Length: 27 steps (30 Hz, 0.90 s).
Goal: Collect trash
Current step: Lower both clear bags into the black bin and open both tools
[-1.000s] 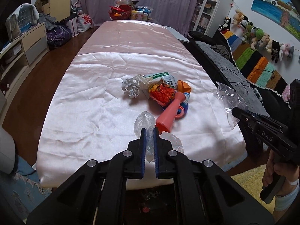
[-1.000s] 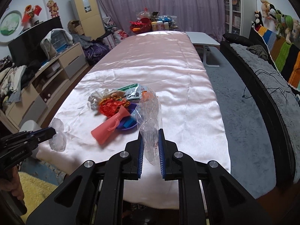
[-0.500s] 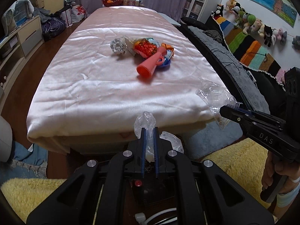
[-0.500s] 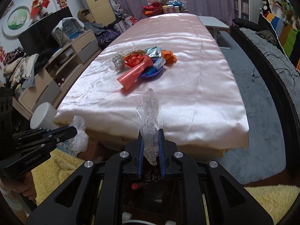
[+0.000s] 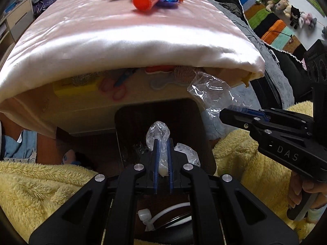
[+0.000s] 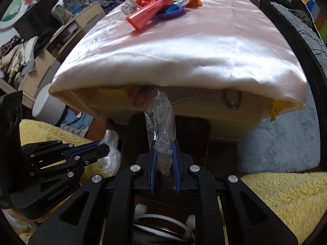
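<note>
currently, step in hand: carrying two pieces of plastic trash off the bench toward a dark bin [image 5: 163, 126] on the floor at the near end.
left gripper [image 5: 162, 143]: jaws nearly shut, pinching a crumpled clear plastic bag [image 5: 158, 132]; it hangs directly above the bin mouth.
right gripper [image 6: 164, 145]: jaws narrowly closed on a clear plastic wrapper [image 6: 161, 112] that stands up between the pads, also over the bin.
remaining trash: pile [image 6: 161, 4] with a red ridged tube, foil and wrappers lies at the far end of the pink-covered bench [image 6: 184, 47], well apart from both grippers.
surroundings: yellow fleece [image 5: 40, 183] on both sides of the bin.
next move, judged: open each gripper over the bin so the plastic drops inside; light film may cling to the pads, so a small shake could be needed.
</note>
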Each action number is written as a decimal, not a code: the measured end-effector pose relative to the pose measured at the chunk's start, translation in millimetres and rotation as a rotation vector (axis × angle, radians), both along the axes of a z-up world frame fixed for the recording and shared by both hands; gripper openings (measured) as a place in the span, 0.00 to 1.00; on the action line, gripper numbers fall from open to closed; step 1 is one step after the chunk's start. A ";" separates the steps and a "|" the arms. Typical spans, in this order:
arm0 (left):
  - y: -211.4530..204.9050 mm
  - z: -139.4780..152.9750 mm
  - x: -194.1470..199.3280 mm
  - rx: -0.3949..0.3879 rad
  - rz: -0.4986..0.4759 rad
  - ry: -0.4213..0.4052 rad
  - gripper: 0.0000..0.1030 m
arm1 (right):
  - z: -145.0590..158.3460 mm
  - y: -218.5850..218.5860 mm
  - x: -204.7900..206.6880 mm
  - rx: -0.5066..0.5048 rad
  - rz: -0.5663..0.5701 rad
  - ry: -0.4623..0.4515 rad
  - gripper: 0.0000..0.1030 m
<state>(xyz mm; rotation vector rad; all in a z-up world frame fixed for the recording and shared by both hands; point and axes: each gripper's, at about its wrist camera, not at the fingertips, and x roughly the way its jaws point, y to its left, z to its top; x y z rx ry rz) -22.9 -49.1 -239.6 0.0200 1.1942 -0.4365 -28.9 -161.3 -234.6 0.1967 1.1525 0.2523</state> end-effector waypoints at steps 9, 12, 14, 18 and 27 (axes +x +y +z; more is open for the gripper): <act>0.4 -10.8 5.3 0.003 -0.005 0.049 0.10 | -8.9 2.7 4.3 0.029 -0.002 0.050 0.18; -0.4 -11.9 5.7 0.000 -0.008 0.055 0.12 | -7.5 1.9 5.8 0.032 -0.005 0.053 0.18; -0.5 -11.5 6.8 0.004 -0.004 0.053 0.14 | -6.9 1.5 6.9 0.033 -0.008 0.056 0.19; 0.2 -10.6 6.9 0.011 0.004 0.055 0.19 | -6.5 -0.1 8.4 0.043 -0.016 0.060 0.31; 10.6 -0.2 10.6 0.007 0.020 0.041 0.58 | 6.5 -7.4 12.8 0.063 -0.046 0.030 0.65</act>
